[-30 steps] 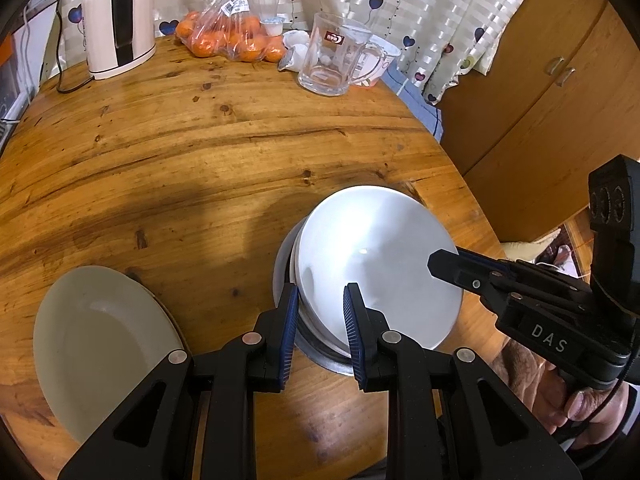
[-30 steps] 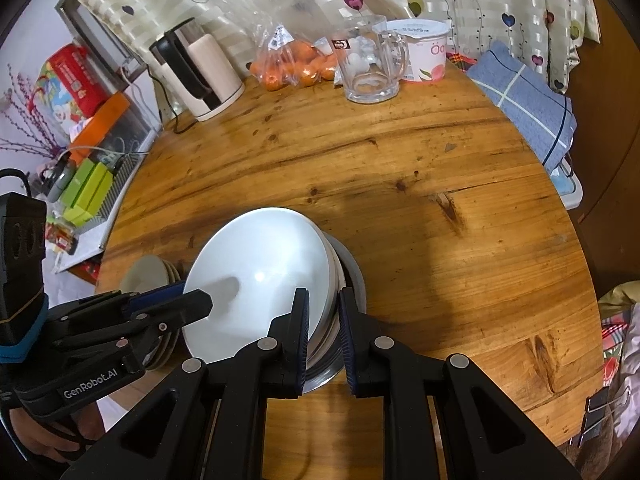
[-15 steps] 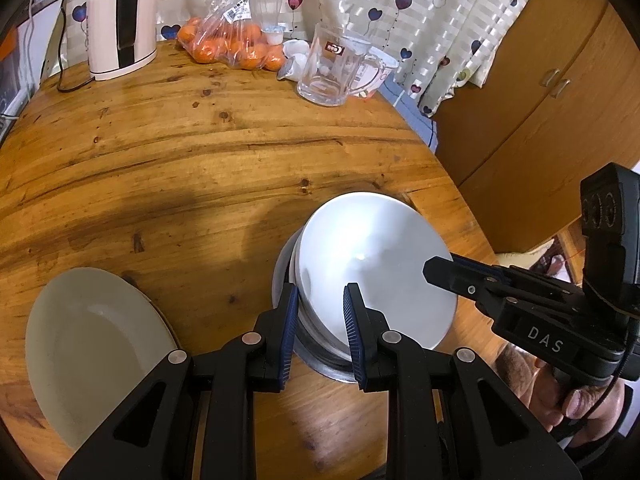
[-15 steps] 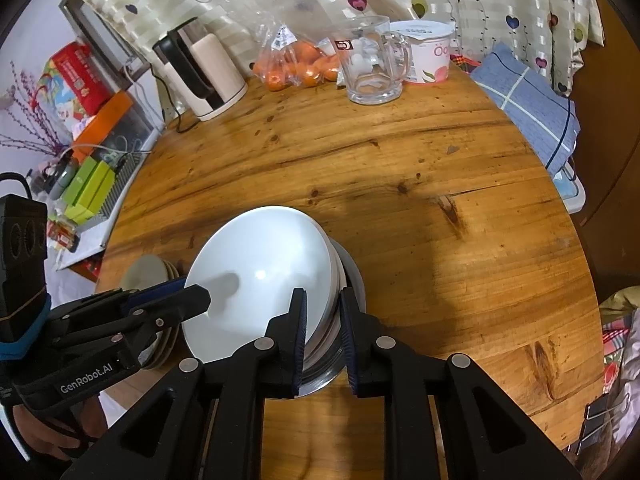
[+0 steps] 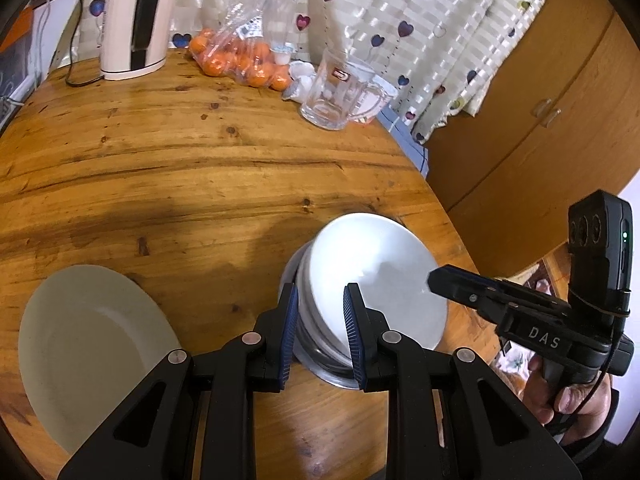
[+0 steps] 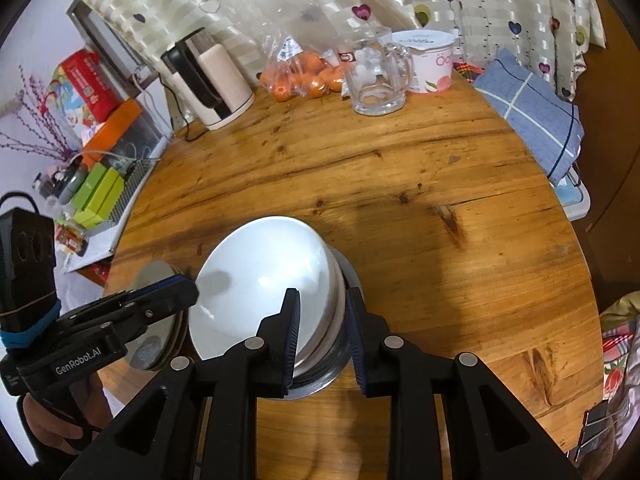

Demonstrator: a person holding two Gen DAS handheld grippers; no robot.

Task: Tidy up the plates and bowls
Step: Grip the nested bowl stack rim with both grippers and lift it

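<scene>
Near the table (image 6: 460,184) edge, left tongs (image 5: 319,326) gripping bowl stack (image 5: 372,276) rim, right tongs (image 6: 322,330) opening astride it.

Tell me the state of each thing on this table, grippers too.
Stack of white ceramic bowls: nested, tilted, in steel basin.
Pale round plate: flat, empty.
Clear glass mug: upright.
Left gripper: clamped on bowl rims.
Right gripper: jaws opening, rims between them.
</scene>
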